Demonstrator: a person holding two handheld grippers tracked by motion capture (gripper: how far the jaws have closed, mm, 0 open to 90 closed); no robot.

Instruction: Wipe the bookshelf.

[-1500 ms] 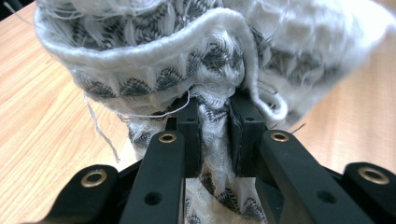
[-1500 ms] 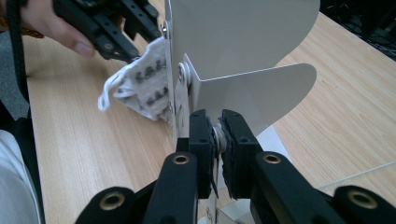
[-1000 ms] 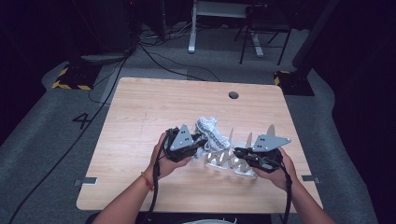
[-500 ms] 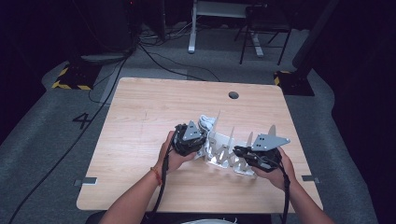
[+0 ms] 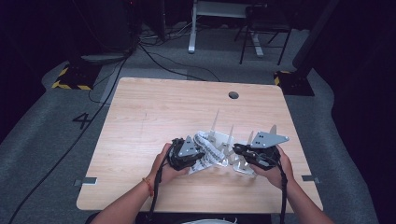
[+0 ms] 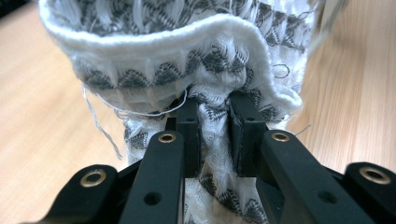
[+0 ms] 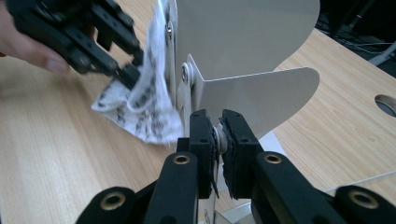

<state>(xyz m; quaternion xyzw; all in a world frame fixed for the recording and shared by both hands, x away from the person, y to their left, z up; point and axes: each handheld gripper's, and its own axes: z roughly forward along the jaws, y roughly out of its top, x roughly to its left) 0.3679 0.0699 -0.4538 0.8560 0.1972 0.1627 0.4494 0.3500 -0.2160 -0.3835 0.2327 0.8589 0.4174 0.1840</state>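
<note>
A white sock with a grey zigzag pattern (image 5: pixel 208 148) hangs on a silver metal rack (image 5: pixel 229 139) with upright fins near the table's front edge. My left gripper (image 5: pixel 197 156) is shut on the sock; in the left gripper view its pads pinch a fold of the sock (image 6: pixel 187 56) just under the rolled cuff, at the left gripper's tips (image 6: pixel 213 105). My right gripper (image 5: pixel 239 150) is shut on the lower edge of a rack fin (image 7: pixel 252 93); its tips (image 7: pixel 215 122) clamp the metal. The right gripper view also has the left gripper (image 7: pixel 133 70) pulling the sock (image 7: pixel 147 109).
The wooden table (image 5: pixel 154 112) has a round cable hole (image 5: pixel 233 95) at the back right. Both forearms come in over the front edge. Cables, a chair and a desk base stand on the grey floor behind the table.
My left gripper has come down and toward the front edge with the sock, drawing it lower on the rack. The right gripper holds still on the rack.
</note>
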